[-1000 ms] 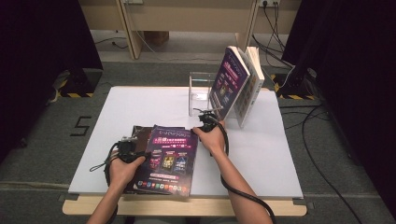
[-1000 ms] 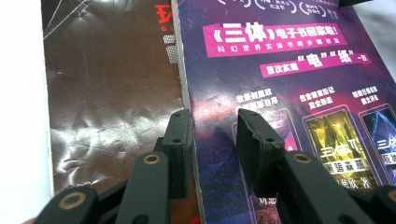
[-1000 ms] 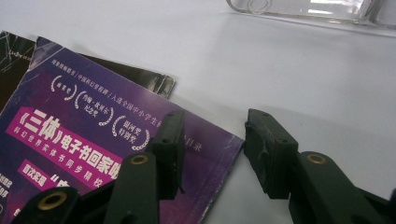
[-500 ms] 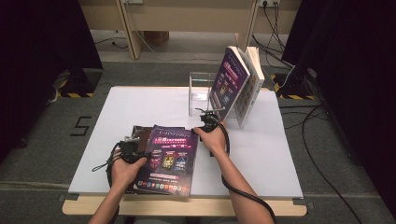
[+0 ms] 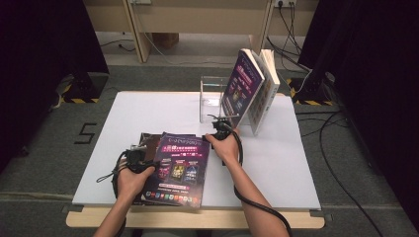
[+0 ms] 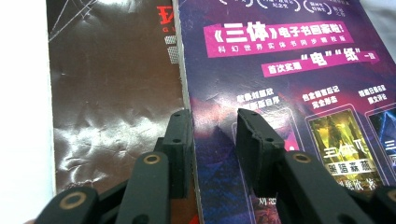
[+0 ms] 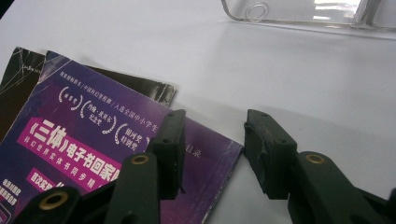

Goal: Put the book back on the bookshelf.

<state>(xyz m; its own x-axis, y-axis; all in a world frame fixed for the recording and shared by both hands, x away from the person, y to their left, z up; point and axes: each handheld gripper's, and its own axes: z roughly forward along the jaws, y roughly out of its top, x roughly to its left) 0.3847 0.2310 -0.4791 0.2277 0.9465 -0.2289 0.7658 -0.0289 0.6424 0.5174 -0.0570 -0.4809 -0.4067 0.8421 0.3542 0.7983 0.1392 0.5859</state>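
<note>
High view, nearest first: a purple magazine (image 5: 180,168) lies flat at the counter's (image 5: 276,163) front edge, on top of a dark brown magazine (image 5: 148,140) whose left part shows beside it. The person's left hand (image 5: 129,178) rests at the purple magazine's left edge with the left gripper (image 5: 148,165) low and pointing across the cover. In the left gripper view its jaws stand apart, straddling the purple cover's left edge, clamping nothing. The right hand (image 5: 226,148) sits at the magazine's far right corner. The right gripper (image 7: 212,154) has just been opening; its jaws stand released, one over the corner, one over bare counter. Farther back, a clear acrylic stand (image 5: 213,98) holds two upright books (image 5: 252,89) leaning to the right.
</note>
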